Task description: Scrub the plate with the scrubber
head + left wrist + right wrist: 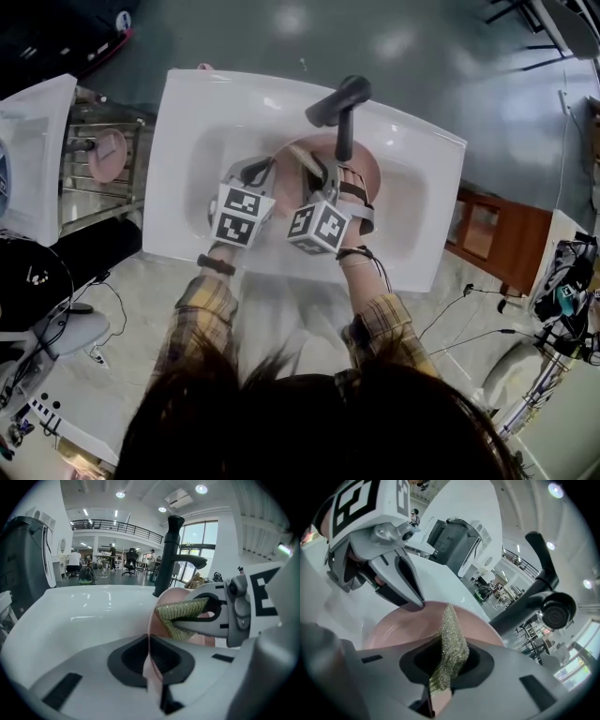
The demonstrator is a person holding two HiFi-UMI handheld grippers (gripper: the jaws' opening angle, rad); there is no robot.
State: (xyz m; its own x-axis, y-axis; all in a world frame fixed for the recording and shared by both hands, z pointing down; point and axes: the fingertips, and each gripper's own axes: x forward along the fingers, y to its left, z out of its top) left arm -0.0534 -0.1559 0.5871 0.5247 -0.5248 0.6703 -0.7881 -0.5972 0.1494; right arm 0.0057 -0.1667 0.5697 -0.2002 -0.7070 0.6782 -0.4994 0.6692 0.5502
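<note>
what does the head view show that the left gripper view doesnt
Only the head view: the person's plaid sleeves and a rack beside the sink. Only the left gripper view: up close, the left claw shut on the pink plate's rim, and a hall with people behind. Both: the sink, the black tap, the plate, and the right claw holding the scrubber.

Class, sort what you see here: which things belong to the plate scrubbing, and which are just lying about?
Job in hand:
pink plate, clamped by the left gripper
scrubber, clamped by the right gripper
white sink

Lying about:
rack with a pink dish
wooden stand
</note>
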